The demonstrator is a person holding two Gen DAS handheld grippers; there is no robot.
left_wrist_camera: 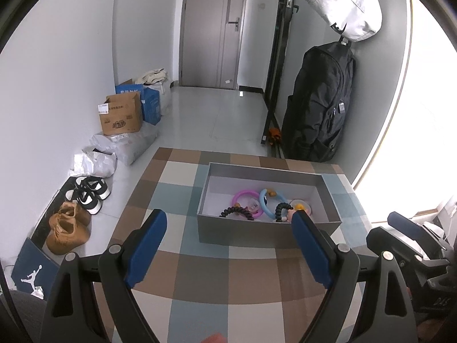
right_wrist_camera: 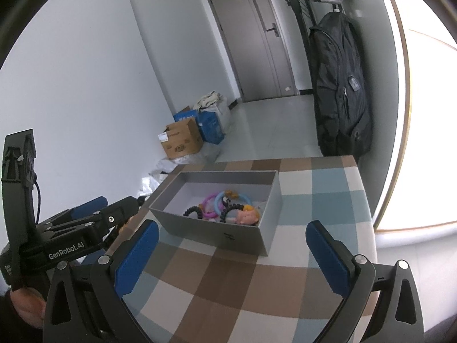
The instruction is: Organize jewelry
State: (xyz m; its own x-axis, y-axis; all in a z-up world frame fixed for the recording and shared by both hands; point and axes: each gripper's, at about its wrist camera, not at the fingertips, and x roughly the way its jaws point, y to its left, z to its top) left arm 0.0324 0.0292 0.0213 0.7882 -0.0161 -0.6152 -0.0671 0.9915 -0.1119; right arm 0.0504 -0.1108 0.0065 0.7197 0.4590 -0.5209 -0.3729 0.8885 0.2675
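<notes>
A shallow grey cardboard box [left_wrist_camera: 268, 230] sits toward the far right of a surface [left_wrist_camera: 200, 274] covered in a brown, cream and blue checked cloth, and the jewelry is gathered in its near right part: a smooth pink ring [left_wrist_camera: 246, 198], a light blue ring [left_wrist_camera: 270, 204], black ribbed spiral bands [left_wrist_camera: 238, 211] and a small pink figure [right_wrist_camera: 248, 216] beside a yellow piece. The left gripper [left_wrist_camera: 228, 253] hovers just near of the box with its blue-padded fingers spread wide and holding nothing; the right gripper [right_wrist_camera: 232, 257] hangs likewise wide open and empty, near the box's front wall. Everything appears to be in the box already, so the task looks close to done or at a pause. Any further tidying would go best by reaching in from above, since the box wall is thin and light and would likely slide if nudged, and the glossy rings could slip from a shallow pinch.
</notes>
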